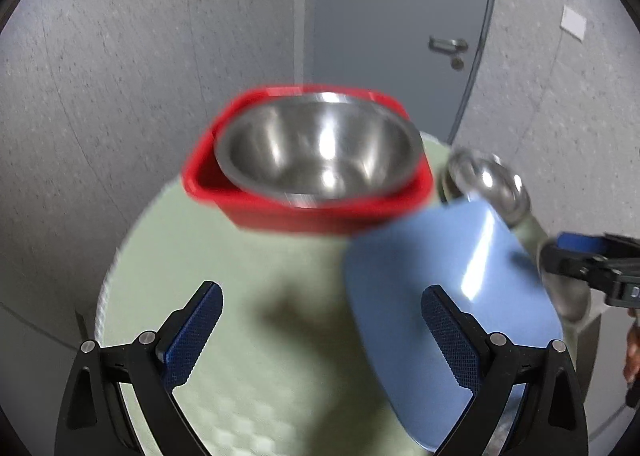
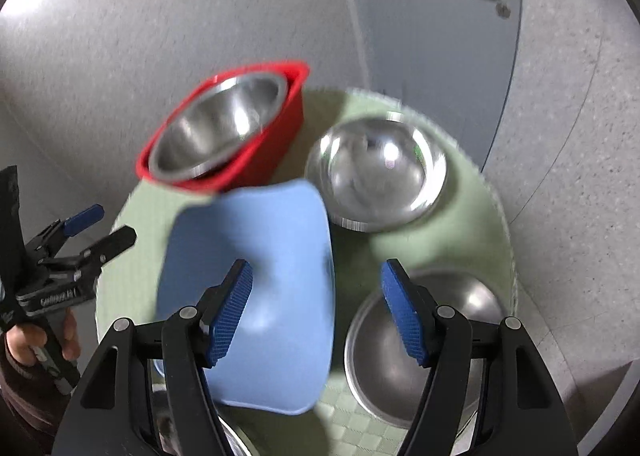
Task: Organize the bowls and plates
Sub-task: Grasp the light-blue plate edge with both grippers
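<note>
Spreading beneath both sets of fingers, the round green tabletop [image 2: 472,199] carries everything. A blue plate [image 2: 272,256] lies under the left finger of the right gripper [image 2: 316,316] and under the right finger of the left gripper [image 1: 322,336]. Ahead of the left gripper's fingers sits a red bin [image 1: 304,215] with a steel bowl [image 1: 320,151] nested inside. A second steel bowl [image 2: 376,171] rests ahead of the right gripper's fingers, touching the plate's far corner, and a third bowl [image 2: 472,304] lies under that gripper's right finger. The left gripper's fingers stand wide apart, holding nothing; the right's stand apart too, nothing pinched between them.
</note>
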A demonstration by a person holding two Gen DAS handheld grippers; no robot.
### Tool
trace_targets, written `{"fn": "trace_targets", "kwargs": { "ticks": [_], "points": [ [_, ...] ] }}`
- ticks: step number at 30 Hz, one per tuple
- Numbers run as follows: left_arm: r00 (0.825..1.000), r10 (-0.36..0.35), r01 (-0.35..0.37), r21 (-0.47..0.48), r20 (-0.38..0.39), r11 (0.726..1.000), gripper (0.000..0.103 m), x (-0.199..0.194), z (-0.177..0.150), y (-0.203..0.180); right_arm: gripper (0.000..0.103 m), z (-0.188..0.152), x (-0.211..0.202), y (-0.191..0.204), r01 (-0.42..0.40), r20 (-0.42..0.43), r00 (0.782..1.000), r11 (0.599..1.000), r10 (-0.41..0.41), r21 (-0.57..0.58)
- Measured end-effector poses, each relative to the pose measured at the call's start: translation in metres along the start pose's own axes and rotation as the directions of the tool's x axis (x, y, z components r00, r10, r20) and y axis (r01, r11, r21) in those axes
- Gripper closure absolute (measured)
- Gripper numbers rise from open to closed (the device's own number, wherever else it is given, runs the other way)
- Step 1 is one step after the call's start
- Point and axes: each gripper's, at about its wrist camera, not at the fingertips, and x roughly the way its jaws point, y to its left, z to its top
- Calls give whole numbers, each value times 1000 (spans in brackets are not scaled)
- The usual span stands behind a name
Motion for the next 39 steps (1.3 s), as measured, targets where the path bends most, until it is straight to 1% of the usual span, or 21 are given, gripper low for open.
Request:
{"fn": "trace_targets", "kwargs": {
  "ticks": [3,5,8,9,11,13,14,16,17,19,22,24,26,29,35,39],
  "points": [
    [998,-43,40,-48,-46,998,16,9,-13,-5,34,-9,13,0,6,-24,1000,999,-7,-41],
    [995,-50,44,-61,-86,997,29,20,-16,-8,34,-11,20,-1,-12,-24,1000,998,11,-66],
    [988,-76,65,-82,-134,995,37,32,-22,-11,34,-13,29,5,-5,-36,999,992,0,-127],
    [986,-78,67,-84,-147,994,41,35,-18,-8,34,-13,33,7,0,-38,999,989,-6,-146],
    [981,-89,75,-82,-174,994,61,43,-15,-10,37,-10,42,8,-15,-59,998,989,6,-150],
    [976,-99,86,-78,-191,993,71,51,-16,-15,47,-8,50,6,-32,-87,996,989,20,-147],
    [975,-115,101,-78,-192,992,77,53,-15,-15,50,-7,52,7,-38,-94,995,988,24,-151],
    [973,-121,110,-66,-194,992,77,58,-10,-15,65,-7,57,8,-53,-115,993,986,34,-161],
    [973,-122,112,-65,-196,992,78,59,-8,-13,67,-8,60,8,-61,-127,991,985,41,-161],
    [973,-129,117,-74,-192,990,81,60,-4,-7,75,-9,64,6,-66,-139,989,987,45,-148],
    [971,-149,137,-76,-186,988,83,58,-6,0,85,-7,64,-3,-102,-144,986,991,89,-91],
    [974,-147,140,-50,-174,989,83,52,-4,-1,88,-7,60,-7,-126,-136,984,990,117,-61],
    [976,-146,143,-27,-161,989,84,44,-2,-1,89,-7,55,-6,-131,-124,985,990,123,-59],
    [976,-165,166,-3,-144,986,85,32,1,-2,89,-5,45,-7,-134,-103,986,990,129,-45],
    [966,-203,211,38,-157,977,85,21,1,-8,89,-9,26,-11,-134,-93,987,991,132,-12],
    [962,-226,237,60,-153,970,85,8,1,-9,89,-13,15,-11,-128,-82,989,992,127,-7]
  ]
}}
